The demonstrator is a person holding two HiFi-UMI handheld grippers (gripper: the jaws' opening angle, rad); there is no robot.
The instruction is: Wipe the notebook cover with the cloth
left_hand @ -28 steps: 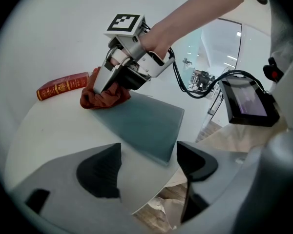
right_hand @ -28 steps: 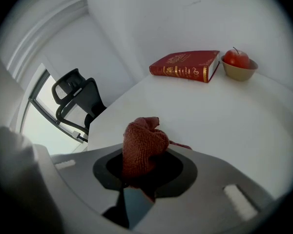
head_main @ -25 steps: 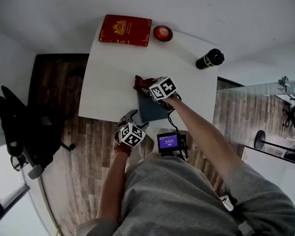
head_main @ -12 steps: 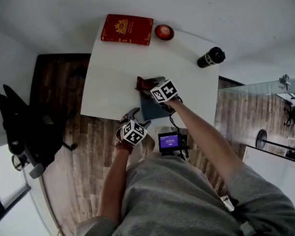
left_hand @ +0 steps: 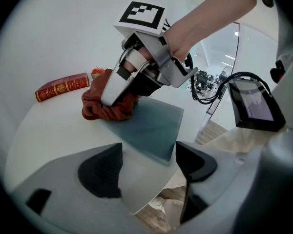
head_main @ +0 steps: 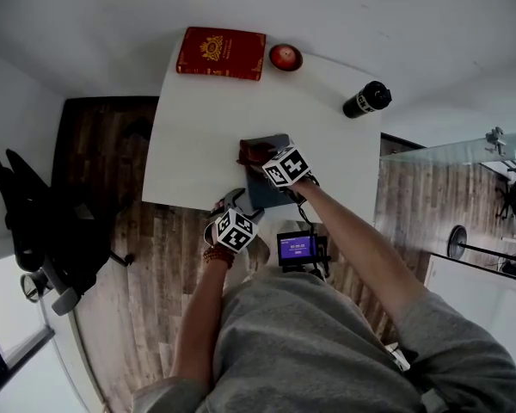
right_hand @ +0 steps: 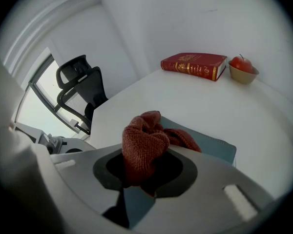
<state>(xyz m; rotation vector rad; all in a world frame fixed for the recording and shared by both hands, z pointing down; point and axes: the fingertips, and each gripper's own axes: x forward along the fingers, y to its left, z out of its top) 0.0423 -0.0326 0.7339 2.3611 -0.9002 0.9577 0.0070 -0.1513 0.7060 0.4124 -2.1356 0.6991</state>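
Head view: my right gripper [head_main: 263, 155] covers much of the flat grey-blue notebook [head_main: 262, 194] and part of the crumpled rust-red knitted cloth [head_main: 249, 151]. The gold emblem on the red hardcover book [head_main: 221, 52] and the print on the small black device's lit screen [head_main: 297, 249] are too small to read.

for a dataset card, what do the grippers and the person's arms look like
The left gripper and right gripper have pale grey bodies with dark jaws, each topped by a white cube of black square markers. A black cable loops off the right one. The person wears a grey top, forearms bare, a bracelet on the left wrist.
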